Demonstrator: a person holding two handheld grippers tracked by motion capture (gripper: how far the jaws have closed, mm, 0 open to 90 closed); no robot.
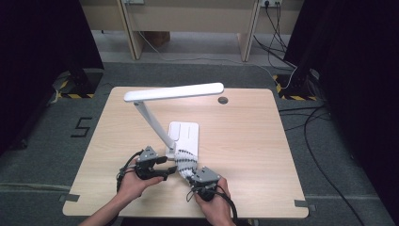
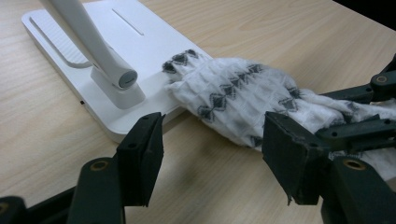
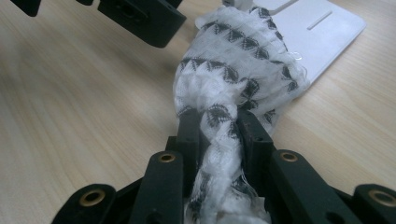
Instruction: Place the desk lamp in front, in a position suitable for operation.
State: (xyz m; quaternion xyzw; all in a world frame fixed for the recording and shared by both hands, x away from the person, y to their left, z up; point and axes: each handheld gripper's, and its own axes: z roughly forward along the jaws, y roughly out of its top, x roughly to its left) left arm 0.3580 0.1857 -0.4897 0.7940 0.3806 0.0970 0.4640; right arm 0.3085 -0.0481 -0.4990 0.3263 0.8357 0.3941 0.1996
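While right tongs (image 3: pixel 217 128) pinch the cloth (image 3: pixel 238 60), left tongs (image 2: pixel 212 154) gape beside it.

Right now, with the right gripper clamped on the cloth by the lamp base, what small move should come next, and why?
Probably sweep the right gripper so the cloth wipes further across the lamp base. The cloth is bunched tight between its jaws, and its free end already lies over the base's near corner. The left gripper stands open just beside the cloth, holding nothing, so it should likely keep clear of the sweep.
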